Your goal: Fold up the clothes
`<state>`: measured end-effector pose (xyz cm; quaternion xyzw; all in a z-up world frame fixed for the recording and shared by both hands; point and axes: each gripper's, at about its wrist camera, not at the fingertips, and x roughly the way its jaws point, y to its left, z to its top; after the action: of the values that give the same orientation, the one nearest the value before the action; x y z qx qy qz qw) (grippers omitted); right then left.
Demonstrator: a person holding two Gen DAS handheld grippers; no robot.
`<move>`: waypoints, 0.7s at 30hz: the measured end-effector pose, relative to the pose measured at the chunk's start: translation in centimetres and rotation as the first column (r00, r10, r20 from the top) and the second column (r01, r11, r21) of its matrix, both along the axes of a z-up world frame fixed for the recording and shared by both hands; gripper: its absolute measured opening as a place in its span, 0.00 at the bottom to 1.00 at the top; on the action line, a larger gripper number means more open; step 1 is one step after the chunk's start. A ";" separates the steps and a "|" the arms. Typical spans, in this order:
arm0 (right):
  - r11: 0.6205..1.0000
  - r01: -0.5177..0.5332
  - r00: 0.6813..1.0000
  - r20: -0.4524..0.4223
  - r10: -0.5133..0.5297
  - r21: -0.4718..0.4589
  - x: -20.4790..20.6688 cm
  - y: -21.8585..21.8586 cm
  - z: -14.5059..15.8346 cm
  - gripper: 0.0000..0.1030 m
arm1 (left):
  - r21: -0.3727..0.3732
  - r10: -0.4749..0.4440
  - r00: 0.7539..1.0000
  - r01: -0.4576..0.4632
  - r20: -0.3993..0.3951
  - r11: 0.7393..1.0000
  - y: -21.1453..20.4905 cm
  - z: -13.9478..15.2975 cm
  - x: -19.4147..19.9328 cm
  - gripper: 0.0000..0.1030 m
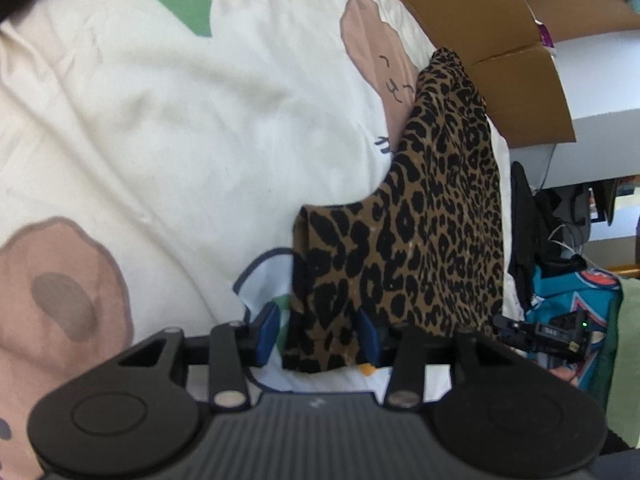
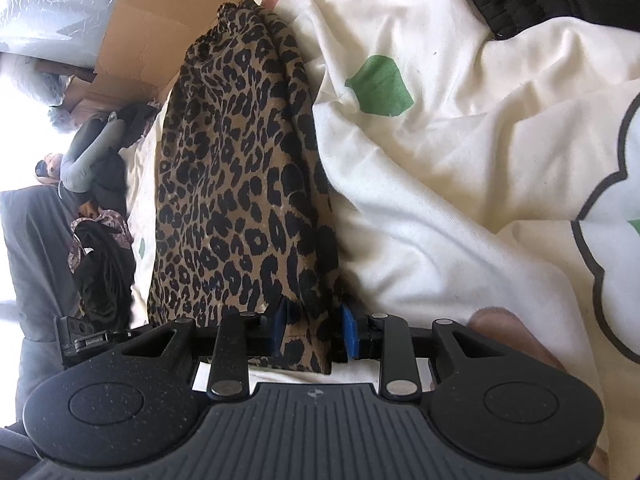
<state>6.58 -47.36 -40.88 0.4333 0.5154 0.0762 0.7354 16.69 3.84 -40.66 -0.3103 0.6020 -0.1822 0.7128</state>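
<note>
Leopard-print garment [image 1: 436, 216], folded into a long narrow strip, lying on a cream bedspread [image 1: 180, 128] close to the bed's edge. Near end bunched between the blue pads of the left tongs [image 1: 318, 334], jaws partly spread, left pad clear of the cloth. In the right wrist view, the same garment [image 2: 236, 184] with a fold between the pads of the right tongs [image 2: 314, 330], grip impossible to confirm. Wide bare bedspread on the inner side. Cardboard box [image 1: 476, 20] just past the far end, contents hidden. Dark clothes [image 2: 102, 264] piled beyond the bed edge.
</note>
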 end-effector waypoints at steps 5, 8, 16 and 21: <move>0.999 0.007 1.000 0.004 -0.008 0.033 0.4 0.0 -0.3 0.35 | -0.060 -0.009 1.000 0.008 -0.021 0.998 0.3 -0.5 -0.2 0.43; 0.999 0.005 1.000 0.016 -0.006 0.040 0.3 0.0 -0.2 0.13 | -0.085 0.006 0.999 -0.009 -0.035 0.996 0.6 -0.8 -0.1 0.41; 1.000 -0.001 0.999 0.037 0.000 0.006 0.0 -0.2 0.3 0.03 | -0.142 0.042 0.997 -0.050 -0.059 0.989 1.2 -1.8 0.2 0.36; 1.000 -0.001 1.000 0.017 0.001 -0.007 0.2 0.0 0.0 0.04 | -0.171 0.002 0.999 -0.011 -0.053 0.985 0.5 -2.3 0.8 0.36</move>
<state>6.82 -47.36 -40.87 0.4297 0.5095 0.0784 0.7413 17.47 4.33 -42.97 -0.3772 0.6016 -0.2227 0.6680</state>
